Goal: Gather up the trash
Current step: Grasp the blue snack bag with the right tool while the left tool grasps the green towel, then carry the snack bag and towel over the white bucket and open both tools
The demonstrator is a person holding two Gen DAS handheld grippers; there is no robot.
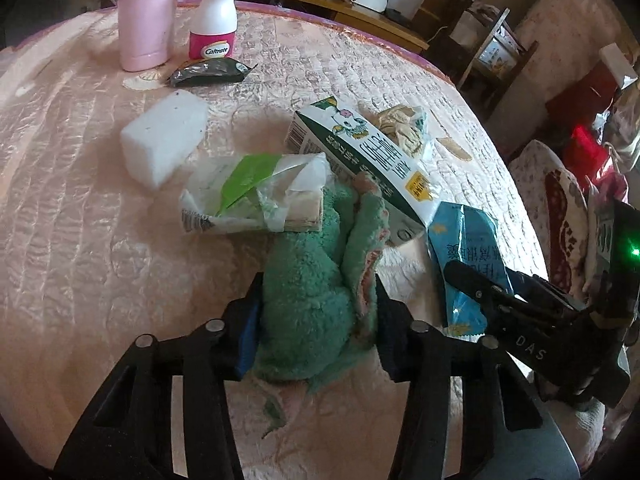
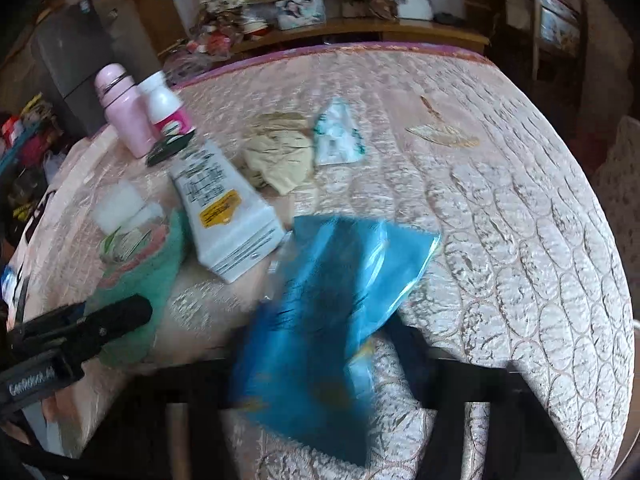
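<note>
Round table (image 1: pixel 80 200), pink quilted cover. Left gripper (image 1: pixel 316 312) clamped on a green fuzzy cloth (image 1: pixel 308 280), pads pressed into both sides of it (cloth bunches up between them). Just beyond the cloth: a crumpled clear-and-green wrapper (image 1: pixel 256 192) and a white carton (image 1: pixel 360 152) tipped on its side, touching the cloth. Right gripper (image 2: pixel 320 340) grasps a blue snack packet (image 2: pixel 340 280) near the table's near edge; picture blurred there. Farther back: white foam block (image 1: pixel 164 136), pink bottle (image 1: pixel 146 12), white Caltrate bottle (image 1: pixel 214 16), dark sachet (image 1: pixel 212 72), beige crumpled wrapper (image 2: pixel 280 152).
</note>
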